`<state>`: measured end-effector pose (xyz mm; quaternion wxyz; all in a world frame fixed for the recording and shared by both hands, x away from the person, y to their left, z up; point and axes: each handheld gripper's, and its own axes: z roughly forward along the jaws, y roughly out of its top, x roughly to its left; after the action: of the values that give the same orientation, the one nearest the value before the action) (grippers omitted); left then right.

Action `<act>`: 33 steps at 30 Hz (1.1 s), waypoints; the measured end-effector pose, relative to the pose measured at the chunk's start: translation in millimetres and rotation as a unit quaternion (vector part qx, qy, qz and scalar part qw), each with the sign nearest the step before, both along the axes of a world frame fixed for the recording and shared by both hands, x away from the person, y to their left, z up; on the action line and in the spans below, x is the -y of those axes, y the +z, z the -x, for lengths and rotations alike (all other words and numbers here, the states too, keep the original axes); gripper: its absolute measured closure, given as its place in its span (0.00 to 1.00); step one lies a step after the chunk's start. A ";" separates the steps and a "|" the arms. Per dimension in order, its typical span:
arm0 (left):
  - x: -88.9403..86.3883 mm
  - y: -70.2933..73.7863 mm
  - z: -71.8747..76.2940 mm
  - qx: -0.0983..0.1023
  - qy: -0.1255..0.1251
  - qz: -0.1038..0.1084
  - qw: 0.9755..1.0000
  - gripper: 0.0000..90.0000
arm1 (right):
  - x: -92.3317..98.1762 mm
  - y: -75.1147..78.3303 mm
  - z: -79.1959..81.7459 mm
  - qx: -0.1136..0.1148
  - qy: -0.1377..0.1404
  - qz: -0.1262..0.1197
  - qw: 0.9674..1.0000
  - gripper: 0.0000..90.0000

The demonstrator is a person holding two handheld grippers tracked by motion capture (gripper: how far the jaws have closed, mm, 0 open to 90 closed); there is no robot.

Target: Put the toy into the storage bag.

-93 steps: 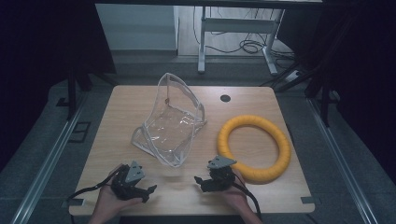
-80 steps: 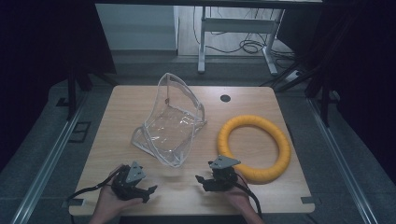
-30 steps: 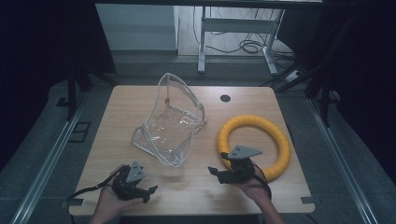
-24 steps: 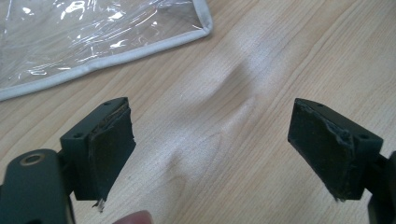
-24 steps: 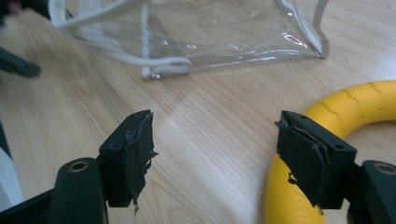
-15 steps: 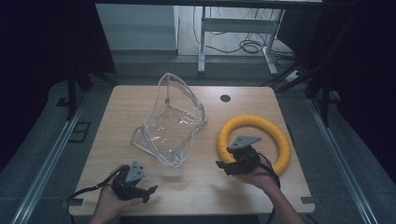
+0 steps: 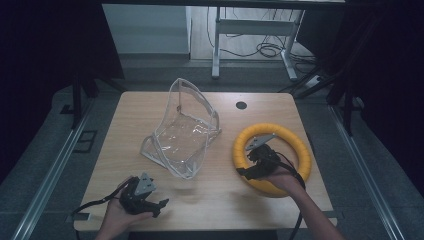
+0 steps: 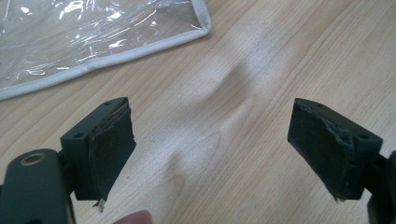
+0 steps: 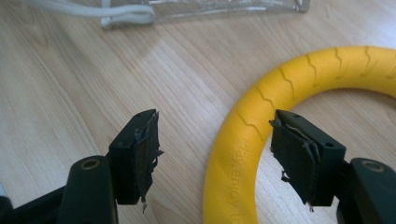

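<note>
Right gripper (image 9: 212, 161) straddled near-left arc of yellow foam ring (image 7: 272, 159) on wooden table (image 7: 215, 200), jaws just closing (pads not yet touching); grasp pending, lift and move left

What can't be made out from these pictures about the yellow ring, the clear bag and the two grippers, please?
- Yellow ring: the raised lettering in the right gripper view is too faint to read and runs off the bottom edge.
- Right gripper: its jaws have just been closing astride the ring; whether the pads touch it is unclear.
- Clear bag: the glare in the high view hides any contents.
- Left gripper: its body is cut off by the bottom edge.
</note>
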<state>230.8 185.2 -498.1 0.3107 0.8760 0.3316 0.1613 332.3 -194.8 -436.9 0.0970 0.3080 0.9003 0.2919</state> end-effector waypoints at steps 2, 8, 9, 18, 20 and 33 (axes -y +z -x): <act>0.0 0.0 0.0 0.000 0.000 0.000 1.000 0.16 | 0.2 -2.0 -2.7 -0.009 0.000 0.007 1.000 0.36; 0.1 -0.3 -0.1 0.000 0.000 0.000 1.000 0.16 | -0.4 -12.8 -10.2 -0.033 -0.002 0.042 0.999 0.36; 0.3 -0.4 -0.1 0.000 0.000 0.000 1.000 0.16 | -0.8 -14.7 -11.1 -0.038 -0.003 0.048 0.998 0.36; 0.4 -0.7 -0.2 -0.001 -0.001 0.000 1.000 0.16 | -0.6 -30.5 -17.3 -0.065 0.003 0.091 0.994 0.35; 0.9 -1.0 -0.3 -0.003 -0.002 0.000 1.000 0.16 | 0.0 -33.3 -17.8 -0.068 0.001 0.096 0.993 0.35; 1.3 -1.5 -0.8 -0.005 -0.003 0.000 1.000 0.16 | 1.9 -58.5 -21.1 -0.115 0.013 0.147 0.982 0.36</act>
<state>231.6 183.9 -499.5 0.3094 0.8780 0.3301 0.1563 353.5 -196.7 -495.3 0.0334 0.3100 0.9425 0.1201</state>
